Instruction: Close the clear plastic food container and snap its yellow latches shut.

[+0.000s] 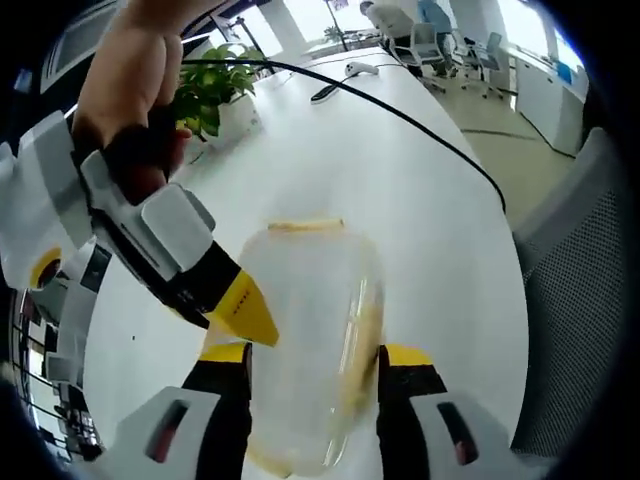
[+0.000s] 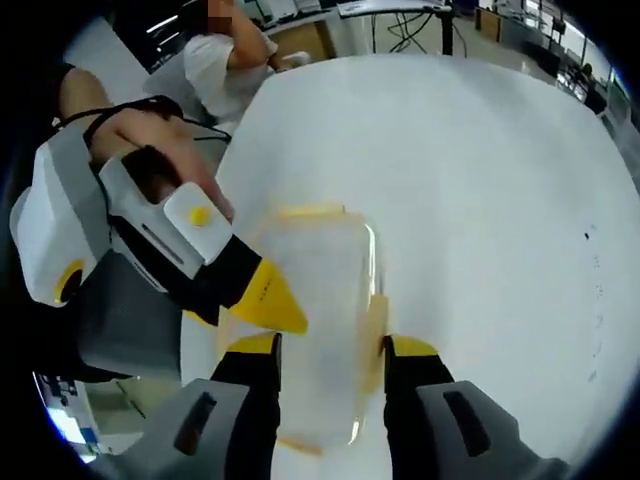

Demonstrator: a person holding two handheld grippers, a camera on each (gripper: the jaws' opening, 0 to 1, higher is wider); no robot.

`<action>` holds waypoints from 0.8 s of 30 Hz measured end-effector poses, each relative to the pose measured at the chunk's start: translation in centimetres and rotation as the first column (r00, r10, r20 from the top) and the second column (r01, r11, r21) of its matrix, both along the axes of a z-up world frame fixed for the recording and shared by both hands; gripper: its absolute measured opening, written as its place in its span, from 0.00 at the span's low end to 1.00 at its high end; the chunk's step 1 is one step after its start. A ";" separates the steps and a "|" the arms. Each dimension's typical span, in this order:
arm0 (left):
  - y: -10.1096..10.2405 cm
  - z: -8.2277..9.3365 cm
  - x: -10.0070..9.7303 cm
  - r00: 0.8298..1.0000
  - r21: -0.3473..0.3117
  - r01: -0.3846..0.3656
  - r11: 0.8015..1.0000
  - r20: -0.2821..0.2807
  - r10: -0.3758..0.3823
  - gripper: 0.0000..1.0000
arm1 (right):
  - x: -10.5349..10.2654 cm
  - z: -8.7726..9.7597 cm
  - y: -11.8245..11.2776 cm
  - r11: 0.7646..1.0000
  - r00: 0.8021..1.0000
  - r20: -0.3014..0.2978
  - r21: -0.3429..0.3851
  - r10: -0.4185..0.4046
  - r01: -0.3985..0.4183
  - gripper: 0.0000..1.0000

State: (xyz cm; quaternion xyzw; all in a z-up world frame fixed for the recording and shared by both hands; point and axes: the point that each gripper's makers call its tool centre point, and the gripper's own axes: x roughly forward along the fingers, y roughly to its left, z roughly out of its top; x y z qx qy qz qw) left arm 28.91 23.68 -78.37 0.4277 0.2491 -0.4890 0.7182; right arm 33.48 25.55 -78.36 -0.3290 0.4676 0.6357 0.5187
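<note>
The clear plastic container [image 1: 310, 330] lies on the white table [image 1: 420, 230], seen lengthwise between my left gripper's [image 1: 315, 365] yellow-tipped jaws, which press on its two long sides. A pale yellow latch [image 1: 305, 226] shows at its far end and another [image 1: 365, 345] along its right side. The right gripper [image 1: 245, 310], held by a hand, comes in from the left with its tip at the container's left edge. In the right gripper view the container [image 2: 315, 320] sits between my right gripper's [image 2: 330, 350] jaws, and the left gripper [image 2: 270, 295] touches its left side.
A potted plant [image 1: 215, 95], a black cable [image 1: 400, 115] and a small dark device [image 1: 328, 92] lie farther along the table. Office chairs [image 1: 430, 45] stand beyond it, and a mesh chair [image 1: 580, 300] at its right edge. A person in white [image 2: 225, 65] sits past the table.
</note>
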 end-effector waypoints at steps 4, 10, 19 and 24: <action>0.0 0.0 0.1 1.000 -0.015 -0.005 1.000 0.000 0.005 0.44 | 0.1 -0.1 0.0 1.000 1.000 -0.012 -0.016 0.001 -0.001 0.36; 0.0 0.0 0.1 1.000 -0.030 0.002 1.000 0.000 -0.002 0.43 | 0.1 -0.4 0.0 0.997 0.998 -0.065 -0.069 0.013 -0.017 0.36; -0.3 -0.2 0.2 1.000 -0.032 0.009 0.999 -0.003 -0.009 0.40 | 0.2 0.1 0.6 0.993 0.996 -0.084 -0.116 0.027 -0.036 0.34; -0.2 -0.2 0.2 1.000 -0.025 0.000 1.000 -0.006 0.000 0.40 | 0.0 0.0 0.3 0.993 0.996 -0.086 -0.107 0.030 -0.039 0.35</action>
